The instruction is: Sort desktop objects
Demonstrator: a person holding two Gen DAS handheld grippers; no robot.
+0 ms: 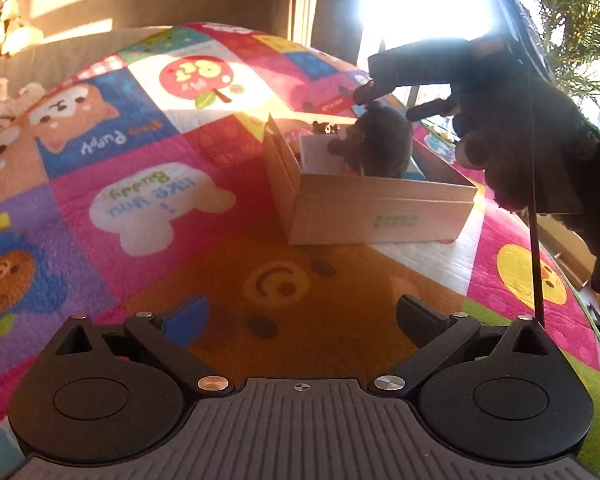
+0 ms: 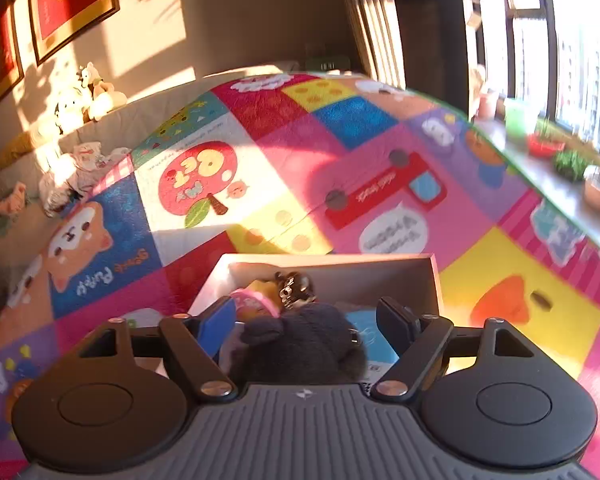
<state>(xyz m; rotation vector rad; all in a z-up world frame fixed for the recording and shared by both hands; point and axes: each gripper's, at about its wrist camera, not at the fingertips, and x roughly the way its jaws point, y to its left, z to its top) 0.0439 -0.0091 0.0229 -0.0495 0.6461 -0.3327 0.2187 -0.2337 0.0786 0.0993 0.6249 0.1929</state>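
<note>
Your right gripper (image 2: 306, 314) hung directly over the cardboard box (image 1: 376, 208), and that was the relation the coming move turned on: the dark plush toy (image 2: 300, 344) sat straight below and between its 2 fingers, inside the box, with the blue pad on one side and the black pad on the other. The jaws stood apart and neither pad seemed to press the plush, so I judged it released, or nearly so, rather than gripped. From the left wrist view the plush (image 1: 376, 146) rose above the box's rim, roughly upright, with the right gripper's (image 1: 388, 100) fingertips just at its top.

Your left gripper (image 1: 300, 312) was spread fully wide and held nothing; only the patchwork play mat (image 1: 148, 200) lay between its fingers. The box sat ahead of it and slightly to its right, well apart from its tips. So your right hand was by far the nearer one.

Also in the box were a pink-banded toy (image 2: 256, 300) and a small dark shiny figure (image 2: 294, 286), just beyond the plush, and a blue card (image 2: 370, 334) beside it.

No loose item showed on the mat in either view.
</note>
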